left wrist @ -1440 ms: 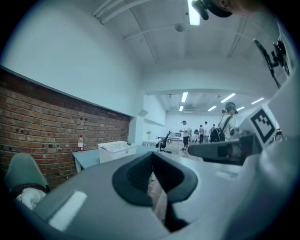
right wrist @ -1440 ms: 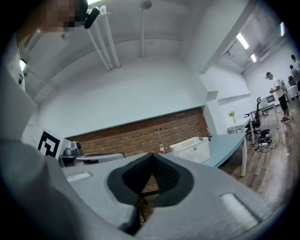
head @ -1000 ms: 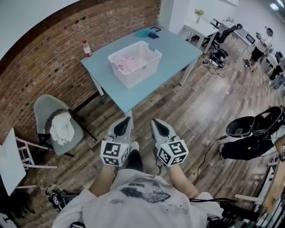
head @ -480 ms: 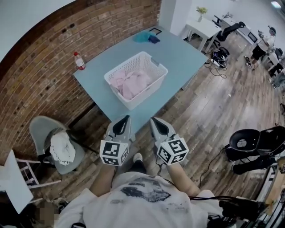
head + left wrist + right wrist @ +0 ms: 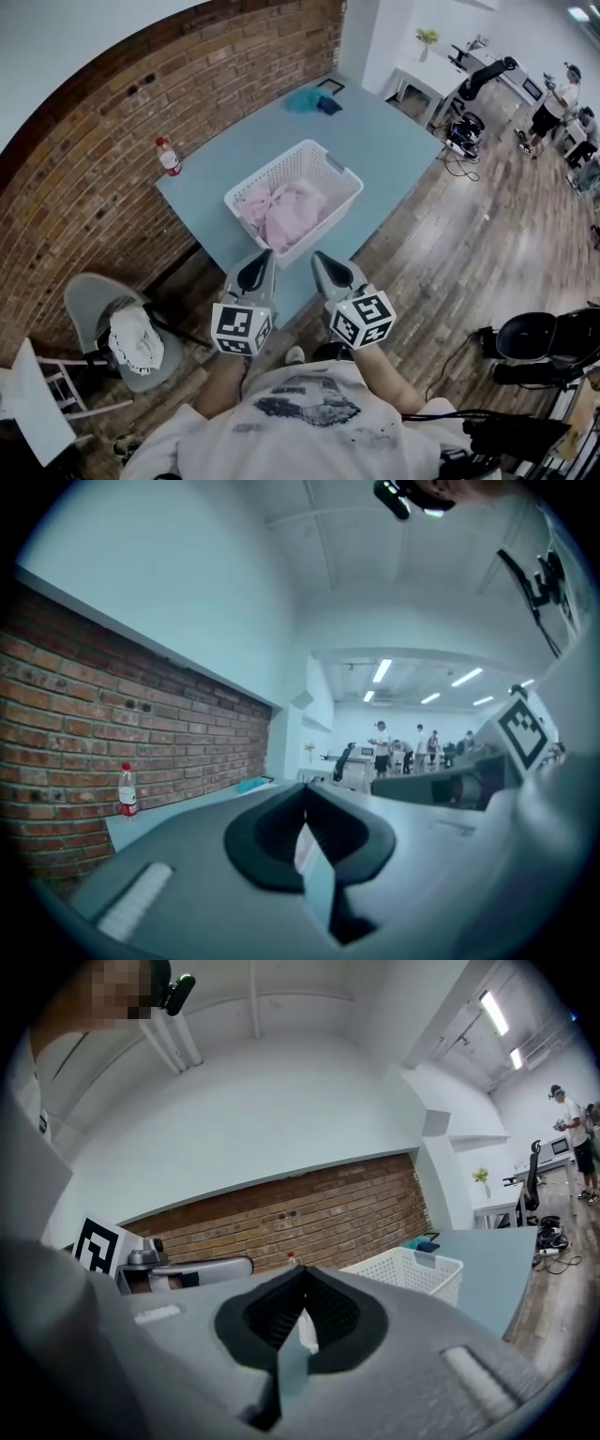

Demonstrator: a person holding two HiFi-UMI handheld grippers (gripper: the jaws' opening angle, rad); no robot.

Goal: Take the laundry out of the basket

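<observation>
The laundry (image 5: 281,211) is seen heaped in the basket (image 5: 323,228) on the table (image 5: 384,141), dead ahead and just beyond the left tool (image 5: 266,253) and right tool (image 5: 316,255), both closed on nothing, neither clearly nearer.

White plastic basket (image 5: 325,228), soft cloth laundry (image 5: 281,211), rough brick wall (image 5: 112,122)

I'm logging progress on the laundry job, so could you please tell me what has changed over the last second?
The person stepped closer to the blue table, bringing the white laundry basket nearer. Nothing was gripped or released. The left gripper and right gripper stay shut and empty; the pink laundry stays in the basket.
</observation>
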